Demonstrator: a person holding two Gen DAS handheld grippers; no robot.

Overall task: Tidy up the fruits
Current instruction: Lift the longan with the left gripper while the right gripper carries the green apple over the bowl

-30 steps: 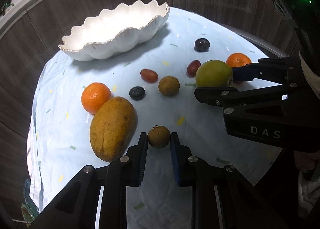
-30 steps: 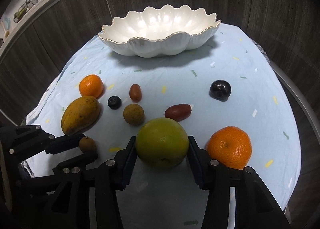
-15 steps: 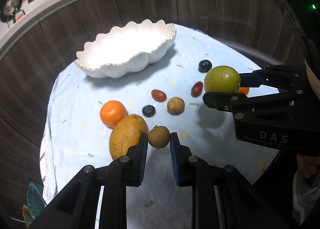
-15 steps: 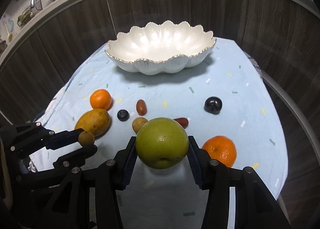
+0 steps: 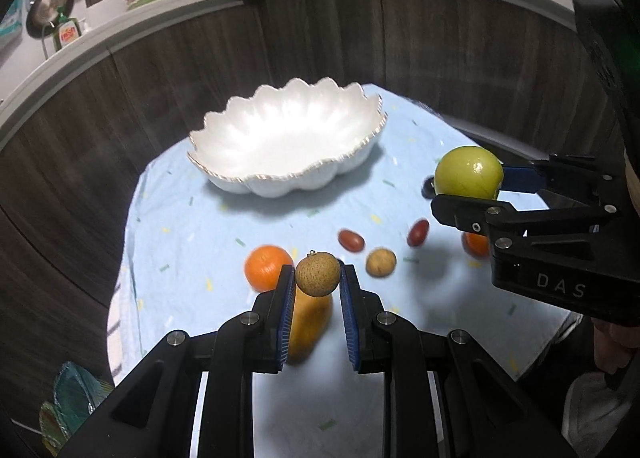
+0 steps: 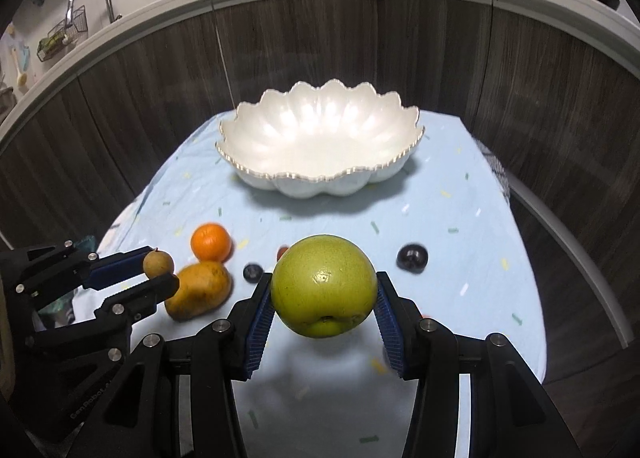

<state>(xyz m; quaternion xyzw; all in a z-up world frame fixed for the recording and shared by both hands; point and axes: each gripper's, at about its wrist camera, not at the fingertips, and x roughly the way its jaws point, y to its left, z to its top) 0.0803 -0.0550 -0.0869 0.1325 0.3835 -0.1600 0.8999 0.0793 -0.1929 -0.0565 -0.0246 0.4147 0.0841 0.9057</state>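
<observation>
While the scalloped white ceramic bowl (image 6: pixel 320 145) at the surface's far edge sits empty, both grippers carry fruit above the cloth. Left gripper (image 5: pixel 316 278) jaws pinch a small brown round longan (image 5: pixel 317 273); right gripper (image 6: pixel 324 294) jaws clamp a large green apple (image 6: pixel 324 290). Eight fruits remain scattered near the front edge.

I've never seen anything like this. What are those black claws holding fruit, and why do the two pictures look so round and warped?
There is no robot here: a person holds a black two-finger gripper in each hand, and each carries a wide-angle camera looking along its fingers, hence the curved look. One picture comes from the left gripper, shut on a small round brown fruit. The other comes from the right gripper, shut on a large green round fruit. Both fruits are lifted clear of the pale blue tablecloth. On the cloth stand an empty white scalloped bowl with a gold rim and loose fruit: an orange mandarin, a yellow-orange mango, a dark plum and several smaller pieces.
</observation>
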